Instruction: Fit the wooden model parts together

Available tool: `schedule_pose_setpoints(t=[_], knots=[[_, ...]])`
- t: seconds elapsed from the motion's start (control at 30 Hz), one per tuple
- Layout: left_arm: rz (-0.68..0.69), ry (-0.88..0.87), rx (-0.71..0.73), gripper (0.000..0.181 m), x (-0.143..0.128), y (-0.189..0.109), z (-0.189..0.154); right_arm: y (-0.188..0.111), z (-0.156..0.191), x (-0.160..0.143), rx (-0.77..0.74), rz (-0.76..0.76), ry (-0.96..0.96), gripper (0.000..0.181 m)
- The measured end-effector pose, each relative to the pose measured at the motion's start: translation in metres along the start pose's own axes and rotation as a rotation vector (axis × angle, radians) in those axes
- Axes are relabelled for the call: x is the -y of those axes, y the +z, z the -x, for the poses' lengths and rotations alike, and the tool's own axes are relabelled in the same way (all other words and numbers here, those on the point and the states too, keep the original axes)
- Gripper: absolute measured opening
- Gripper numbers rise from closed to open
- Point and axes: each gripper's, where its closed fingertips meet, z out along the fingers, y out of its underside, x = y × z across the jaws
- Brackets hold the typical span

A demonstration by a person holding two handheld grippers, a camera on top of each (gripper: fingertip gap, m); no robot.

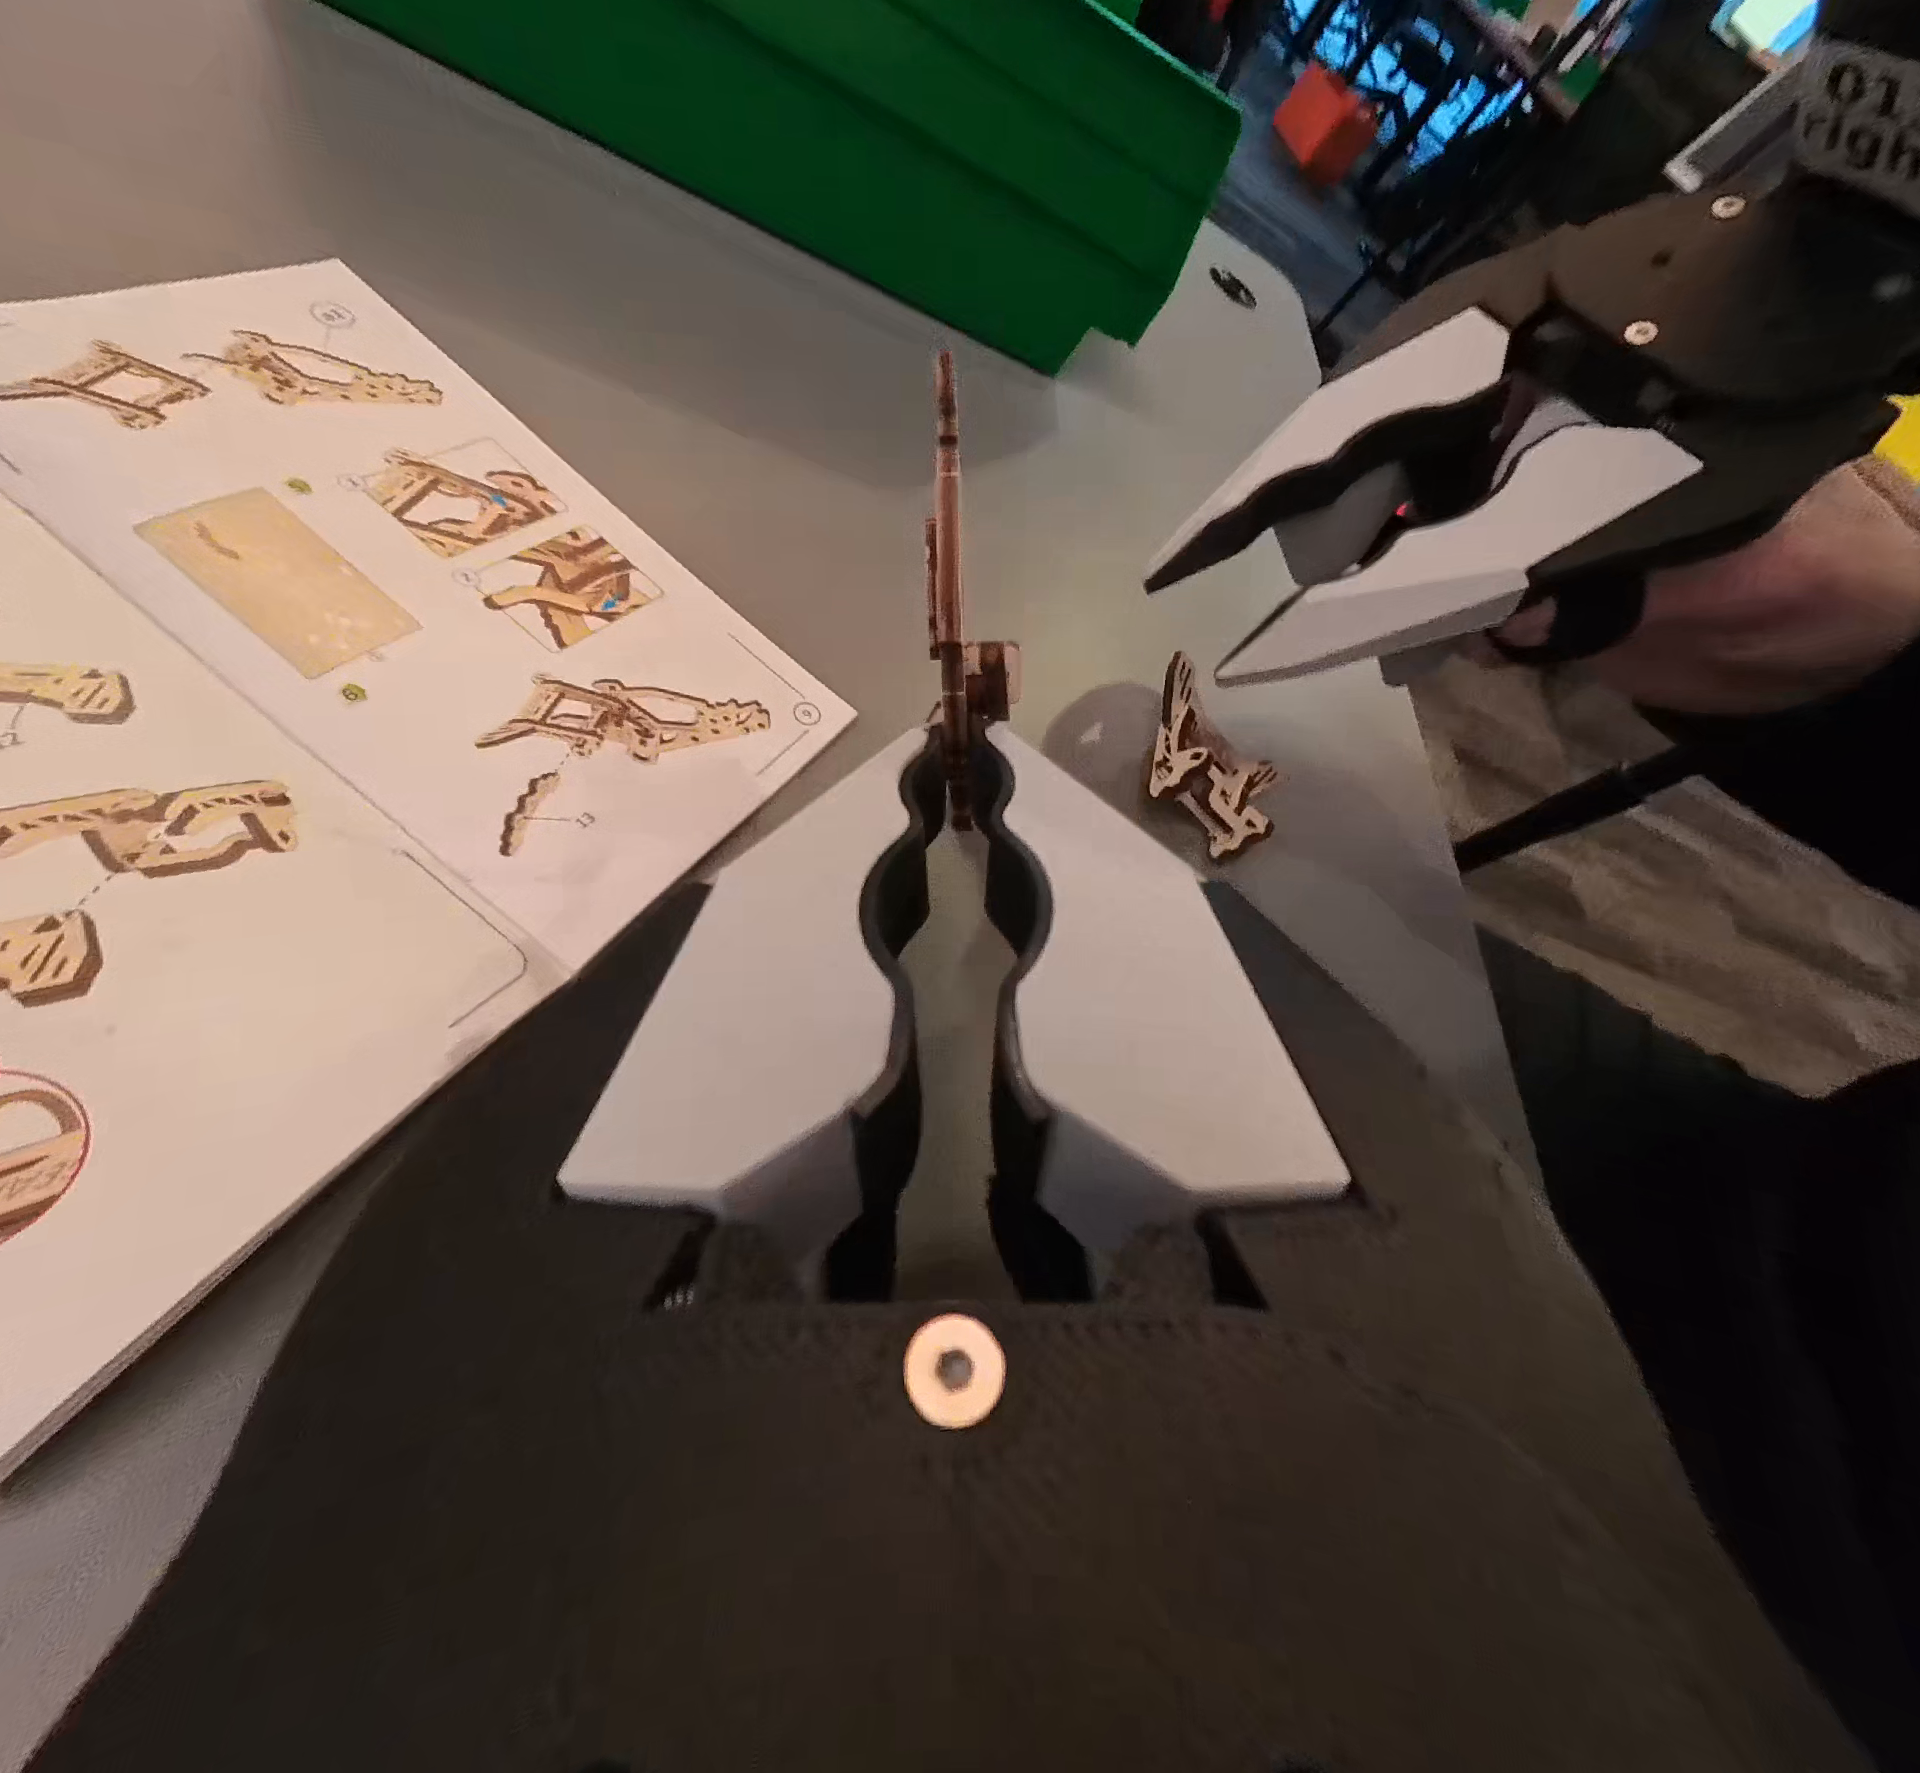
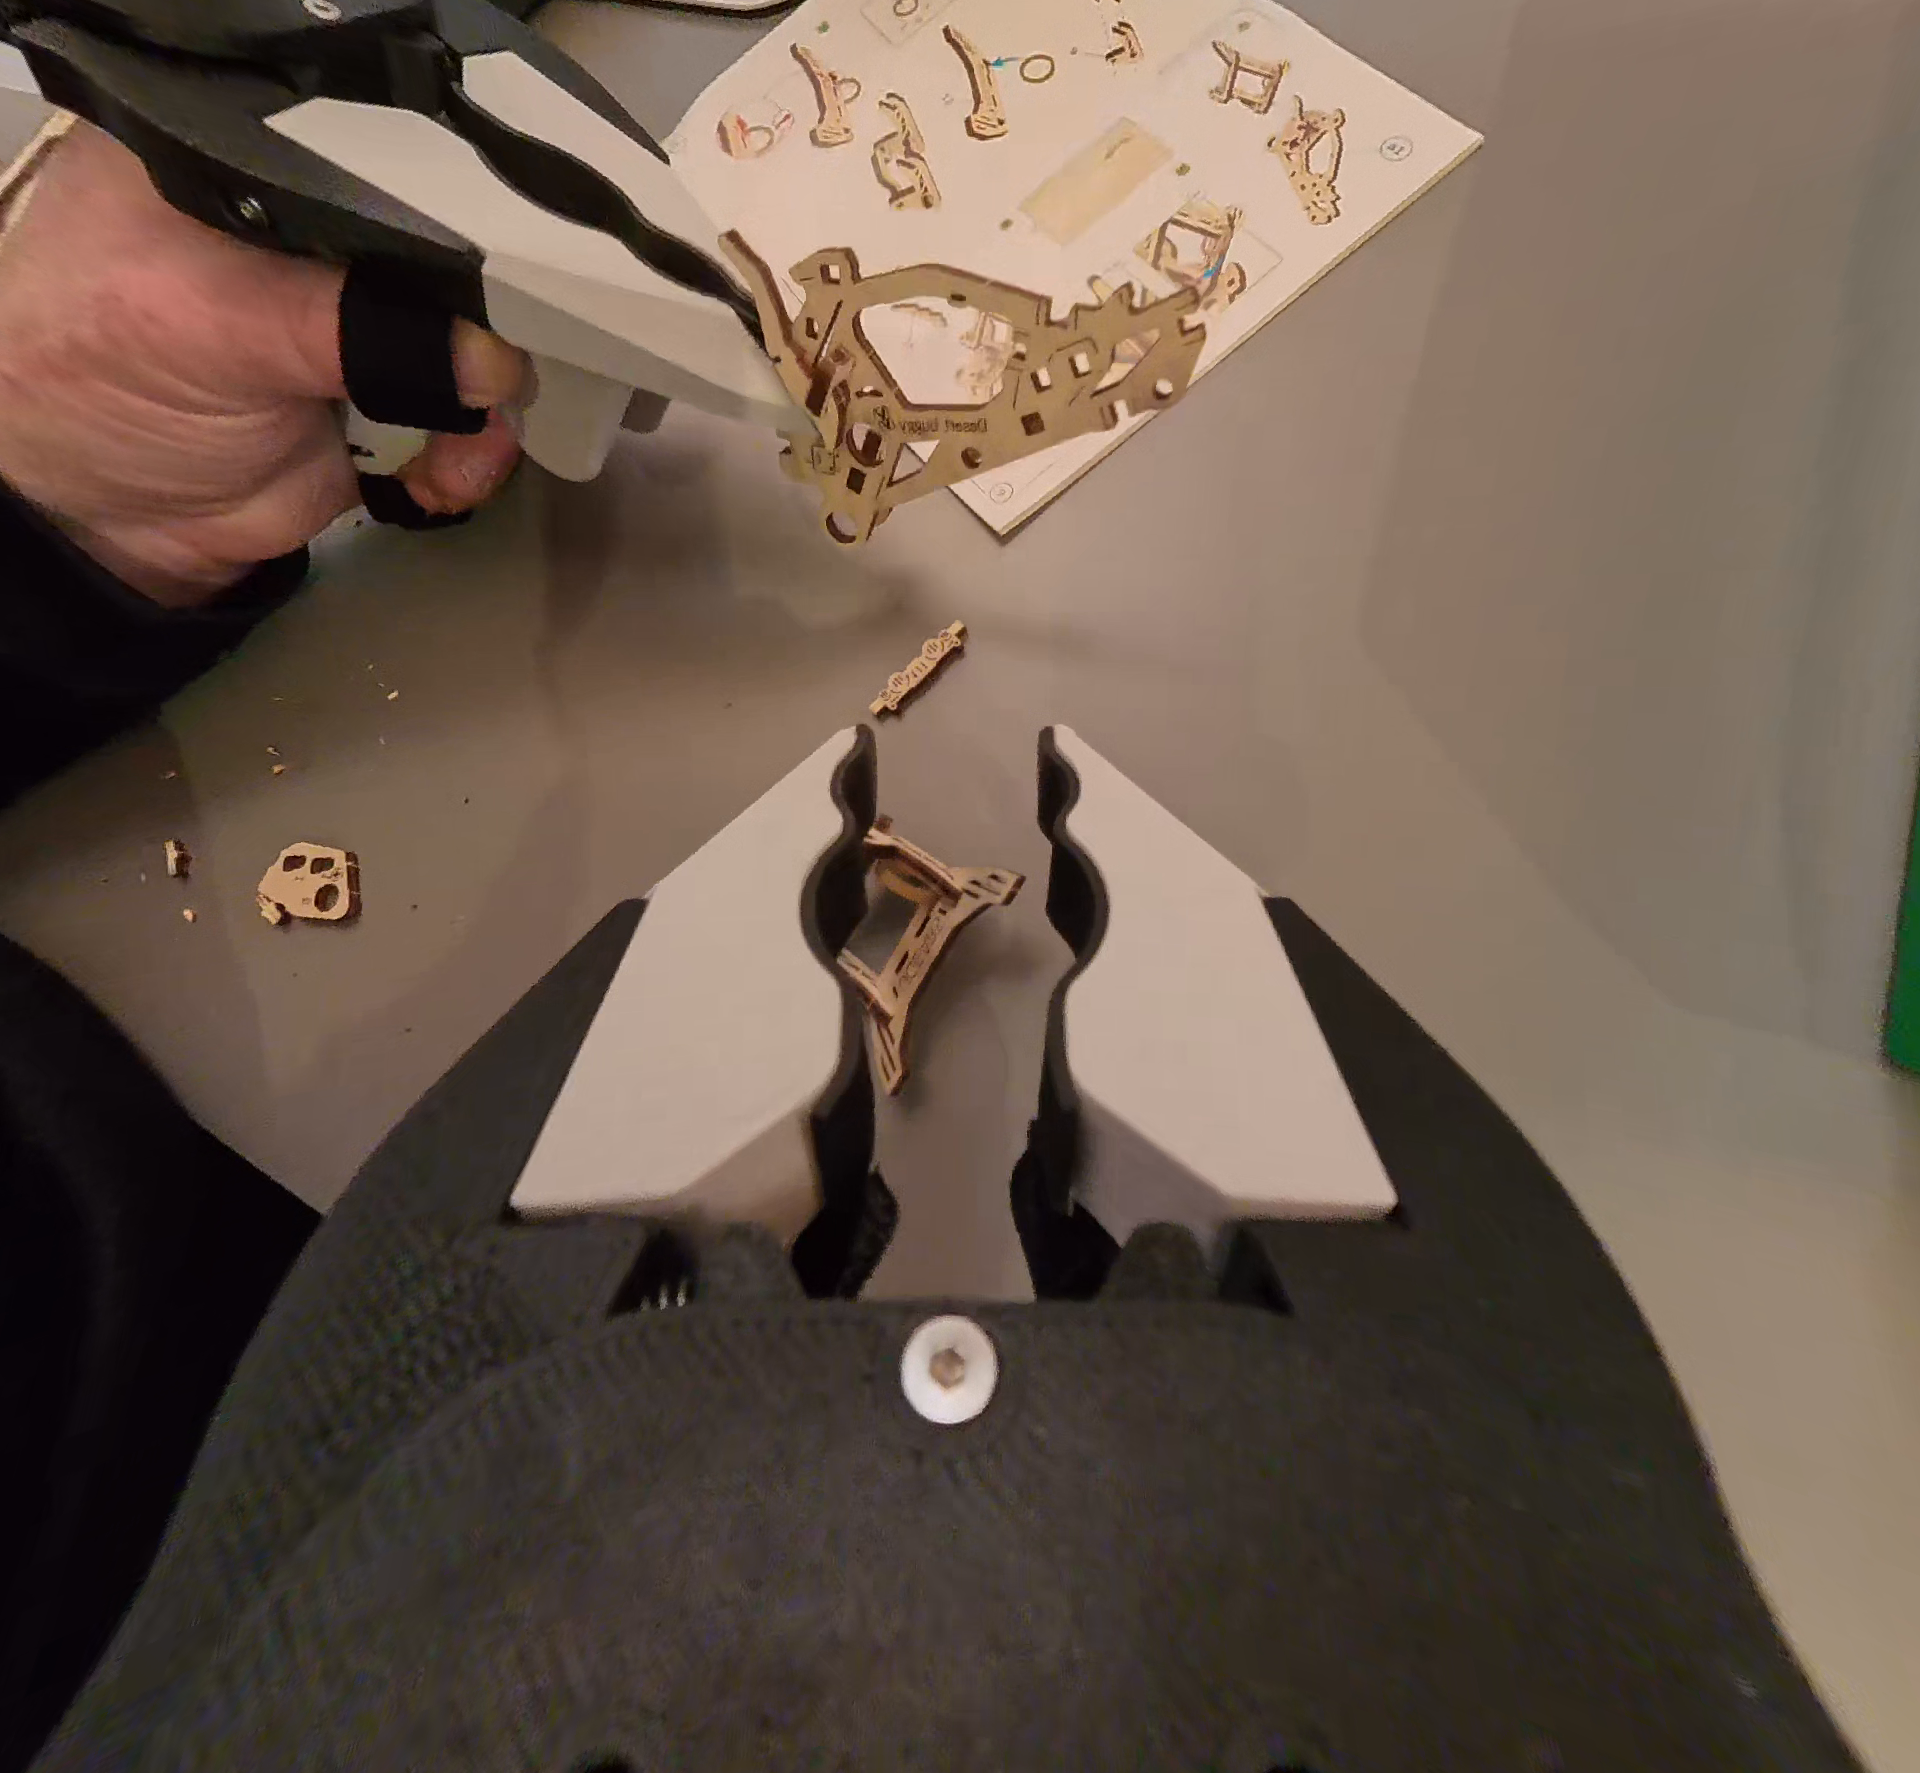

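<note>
Left gripper (image 1: 956,747) pinching a flat wooden frame panel (image 2: 966,373) by one end, fingers pressed onto it, panel lifted clear of the grey tabletop (image 2: 1455,684) and standing on edge; seen edge-on as a thin upright strip (image 1: 948,580) in the left wrist view. Right gripper (image 2: 956,736) spread wide, holding nothing, hovering low over a small wooden sub-assembly (image 2: 914,934) lying on the tabletop between its fingers, closer to the left-hand finger; whether touching it, cannot tell. Same sub-assembly (image 1: 1205,778) near the tabletop's right edge in the left wrist view, just beside the left gripper's tip. Slim wooden strip (image 2: 920,669) lying just beyond the right fingertips. Small rounded wooden piece (image 2: 310,884) and crumbs of wood off to the left. Open instruction booklet (image 2: 1247,61) spread flat farther back, behind the held panel. Green bins (image 1: 727,61) along the far edge.
</note>
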Motion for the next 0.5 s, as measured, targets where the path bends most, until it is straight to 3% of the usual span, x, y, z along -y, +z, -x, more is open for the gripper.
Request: schedule_pose_setpoints(t=[0.3, 0.5], knots=[[0.173, 0.195, 0.046, 0.001, -0.017, 0.002, -0.009, 0.006, -0.002, 0.020, -0.037, -0.059, -0.094, 0.032], [0.228, 0.331, -0.001, 0.001, -0.025, 0.007, -0.024, 0.023, 0.010, 0.038, -0.034, -0.040, -0.332, 0.038]])
